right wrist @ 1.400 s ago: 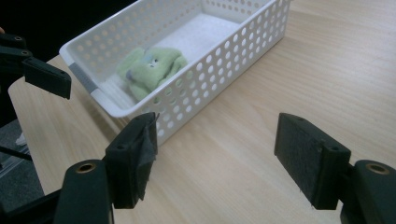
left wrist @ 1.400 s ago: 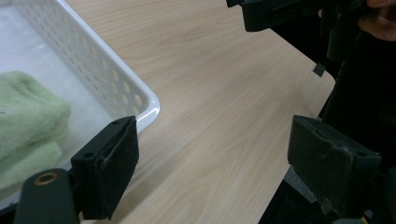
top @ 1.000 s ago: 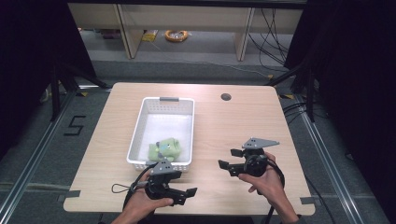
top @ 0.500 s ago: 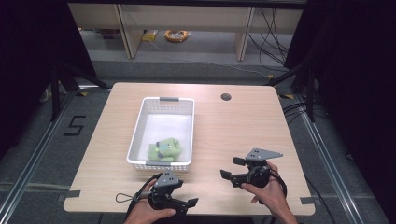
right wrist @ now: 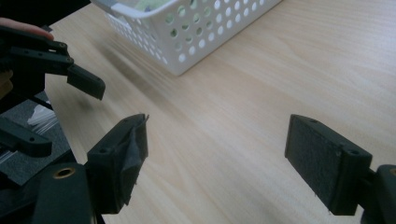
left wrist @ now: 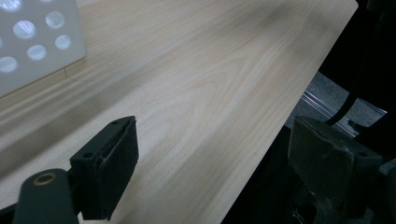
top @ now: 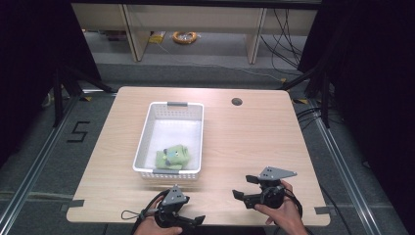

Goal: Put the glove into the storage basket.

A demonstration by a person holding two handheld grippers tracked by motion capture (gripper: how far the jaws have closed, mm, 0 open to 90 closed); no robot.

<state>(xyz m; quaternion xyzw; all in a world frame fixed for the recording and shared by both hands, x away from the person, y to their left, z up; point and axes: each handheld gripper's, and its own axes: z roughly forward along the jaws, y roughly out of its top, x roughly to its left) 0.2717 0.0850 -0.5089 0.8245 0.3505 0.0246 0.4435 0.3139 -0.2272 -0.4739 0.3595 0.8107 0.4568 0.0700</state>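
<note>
Currently, in the high view, the white basket point(top: 169, 139) stands on the table point(top: 254, 137) and serves as the landmark. A green soft toy point(top: 172, 157) lies inside it, against its near wall. The left gripper point(top: 188, 223) hovers just beyond the near wall of the basket, at the table's front edge. The right gripper point(top: 247, 187) sits to the right of the basket, near its front corner, held in a hand point(top: 284, 215).

In the left gripper view, the jaws stand wide apart and empty; a corner of the basket point(left wrist: 35, 44) shows at upper left.

In the right gripper view, the jaws are likewise wide and empty, the basket point(right wrist: 196, 32) ahead of them.

Judgement: the toy appears deposited. To finish well, keep both claws wide and clear of the basket rim, avoiding any nudge.
</note>
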